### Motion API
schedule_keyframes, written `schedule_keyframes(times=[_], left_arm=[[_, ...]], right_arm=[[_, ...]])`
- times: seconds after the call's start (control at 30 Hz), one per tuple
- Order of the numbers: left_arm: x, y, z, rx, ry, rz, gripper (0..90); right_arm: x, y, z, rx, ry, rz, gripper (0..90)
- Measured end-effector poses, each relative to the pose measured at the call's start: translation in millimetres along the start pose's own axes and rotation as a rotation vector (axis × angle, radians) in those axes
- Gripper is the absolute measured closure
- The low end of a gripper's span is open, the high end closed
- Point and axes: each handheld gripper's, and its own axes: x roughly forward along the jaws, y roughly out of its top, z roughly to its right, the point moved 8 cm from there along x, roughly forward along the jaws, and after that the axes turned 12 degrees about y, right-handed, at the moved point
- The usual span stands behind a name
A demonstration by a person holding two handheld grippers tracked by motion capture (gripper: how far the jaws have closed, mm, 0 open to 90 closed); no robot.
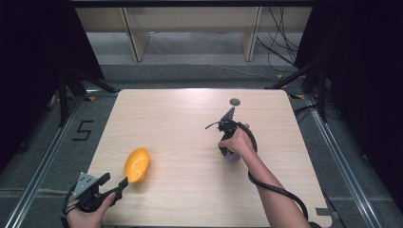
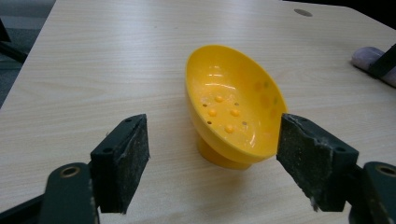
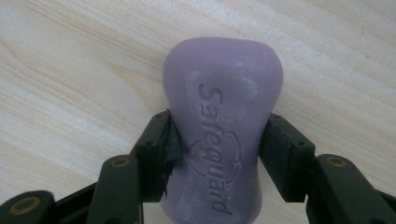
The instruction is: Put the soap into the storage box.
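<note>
A yellow oval soap dish (image 1: 137, 164) with small bumps and holes stands tilted on its foot near the table's front left. My left gripper (image 1: 115, 182) is just behind it, open; in the left gripper view its pads (image 2: 123, 161) flank the dish (image 2: 231, 107) without touching it. A purple soap bar (image 3: 222, 116) stamped "Safeguard" lies right of centre on the table. My right gripper (image 3: 219, 154) is shut on its narrow waist, one pad pressed against each side. From above, a hand covers most of that gripper (image 1: 227, 153), and the soap (image 1: 233, 157) peeks out below it.
The light wooden table (image 1: 190, 199) has a round cable hole (image 1: 235, 101) near its far edge. Black stands and cables sit on the floor to the left and right. The soap (image 2: 366, 56) also shows far off at the right of the left gripper view.
</note>
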Motion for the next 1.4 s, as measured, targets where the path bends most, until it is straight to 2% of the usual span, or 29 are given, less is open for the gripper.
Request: schedule_keyframes(times=[0.07, 0.1, 0.13, 0.23, 0.3, 0.4, 0.43, 0.53, 0.57, 0.73, 0.77, 0.8, 0.83, 0.93, 1.0, 1.07, 1.1, 1.13, 1.17, 1.2, 1.27, 1.3, 1.33, 1.37, 1.4], left_arm=[[-0.1, 0.0, -0.1, -0.002, 0.0, 0.001, 24.8], [-0.1, 0.0, -0.1, -0.004, -0.007, 0.003, 24.8], [-1.3, -0.3, -1.1, -0.005, 0.006, -0.003, 24.8], [-1.9, -0.5, -2.0, -0.005, 0.01, -0.002, 24.9], [-1.6, -0.7, -1.7, -0.005, 0.006, -0.001, 25.0], [-1.7, -0.7, -1.1, -0.006, 0.004, 0.001, 25.0], [-1.6, -1.0, -1.2, -0.006, 0.004, -0.001, 25.0], [-1.5, -1.6, -1.9, -0.002, 0.01, -0.008, 25.0], [-1.4, -1.5, -1.7, -0.004, 0.01, -0.008, 25.0], [-1.6, -0.9, -1.5, -0.005, 0.007, -0.003, 25.1], [-1.5, -0.7, -1.6, -0.006, 0.007, 0.0, 25.1], [-1.5, -0.5, -1.7, -0.006, 0.006, 0.001, 25.1], [-1.5, -0.4, -1.9, -0.007, 0.007, 0.002, 25.1], [-1.3, 0.0, -2.1, -0.009, 0.009, 0.004, 25.2], [-1.1, 0.2, -1.6, -0.004, 0.007, 0.006, 25.3], [-1.1, 0.2, -1.2, -0.004, 0.007, 0.005, 25.3], [-1.1, 0.5, -1.1, 0.0, 0.004, 0.008, 25.5], [-1.1, 0.5, -1.1, 0.0, 0.004, 0.008, 25.6], [-1.2, 0.6, -1.4, -0.002, 0.007, 0.01, 25.6], [-1.2, 0.6, -1.4, -0.002, 0.007, 0.01, 25.7], [-1.3, 0.9, -1.6, -0.003, 0.006, 0.011, 25.7], [-1.8, 1.0, -1.9, -0.004, 0.014, 0.01, 25.7], [-1.7, 1.4, -1.8, -0.006, 0.01, 0.014, 25.7], [-1.7, 1.6, -1.7, -0.008, 0.009, 0.015, 25.8], [-1.8, 1.6, -1.7, -0.009, 0.01, 0.016, 25.8]], right_arm=[[0.3, -0.1, -0.5, -0.002, 0.0, -0.001, 48.7], [1.2, 0.6, 0.3, -0.027, -0.001, 0.004, 49.4], [1.4, 0.5, -0.2, -0.034, 0.001, 0.005, 49.6], [1.5, -0.9, -1.9, -0.044, 0.008, 0.003, 49.8], [1.8, -0.8, -0.9, -0.083, 0.011, 0.012, 49.9], [1.7, -2.2, -1.2, -0.096, 0.017, 0.014, 50.0], [1.9, -2.6, 0.3, -0.14, 0.017, 0.021, 50.0], [1.6, -4.6, -1.6, -0.161, 0.012, 0.018, 50.1], [2.6, -3.6, 0.3, -0.231, 0.004, 0.023, 50.1], [1.8, -7.9, -3.1, -0.249, -0.012, 0.008, 50.1], [1.5, -7.3, -0.5, -0.288, -0.027, 0.016, 50.1], [0.2, -9.1, -2.5, -0.28, -0.032, 0.012, 50.1], [-0.7, -6.2, 1.0, -0.335, -0.054, 0.032, 50.1], [-4.7, -9.3, -0.5, -0.347, -0.063, 0.042, 50.1], [-8.3, -12.0, 2.0, -0.4, -0.082, 0.066, 50.2], [-10.1, -13.0, 2.6, -0.408, -0.088, 0.071, 50.1], [-13.6, -14.9, 4.6, -0.446, -0.102, 0.088, 50.1], [-13.6, -14.9, 4.6, -0.446, -0.102, 0.088, 50.1], [-18.5, -17.6, 7.6, -0.468, -0.136, 0.097, 50.1], [-18.5, -17.6, 7.6, -0.468, -0.136, 0.097, 50.1], [-22.7, -19.8, 7.7, -0.499, -0.147, 0.113, 50.2], [-25.5, -22.2, 6.7, -0.52, -0.155, 0.138, 50.2], [-25.5, -22.2, 6.7, -0.52, -0.155, 0.138, 50.2], [-28.9, -25.0, 6.4, -0.557, -0.168, 0.153, 50.1], [-28.9, -25.0, 6.4, -0.557, -0.168, 0.153, 50.1]])
